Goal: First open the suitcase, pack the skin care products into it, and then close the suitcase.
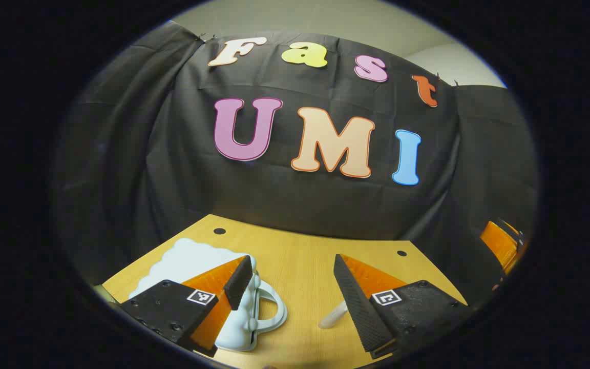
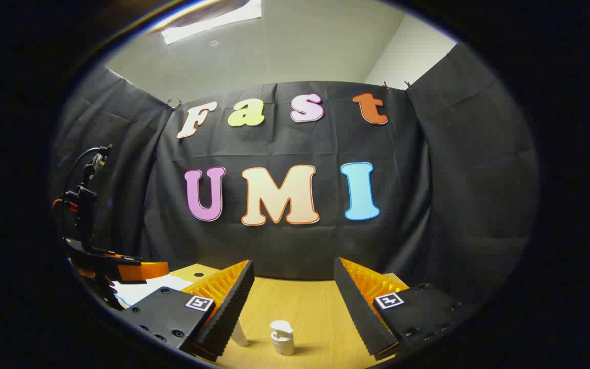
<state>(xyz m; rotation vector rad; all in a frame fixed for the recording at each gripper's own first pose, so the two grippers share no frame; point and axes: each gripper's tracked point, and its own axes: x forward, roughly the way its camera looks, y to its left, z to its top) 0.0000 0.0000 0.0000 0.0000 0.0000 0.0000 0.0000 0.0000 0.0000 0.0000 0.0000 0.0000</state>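
In the left gripper view, the left gripper (image 1: 292, 287) hovers over the wooden table (image 1: 305, 261), its jaws spread wide with nothing between them. The pale blue suitcase (image 1: 192, 259), cloud-edged and lying flat, sits at about seven o'clock, closed as far as I can tell, with its handle (image 1: 274, 307) just inside the near finger. A white tube (image 1: 333, 315) pokes out at about five o'clock, partly hidden.

In the right gripper view, the right gripper (image 2: 293, 300) is likewise wide open and empty. A small white pump bottle (image 2: 282, 337) stands upright at six o'clock between its fingers.

Risks, as I judge them: a low sweep by the right claw could topple the upright bottle. The left finger could snag the handle and drag the light case instead of lifting its lid. The tube could roll if nudged.

Farther off, at nine o'clock, the other gripper (image 2: 121, 269) hangs over the suitcase.
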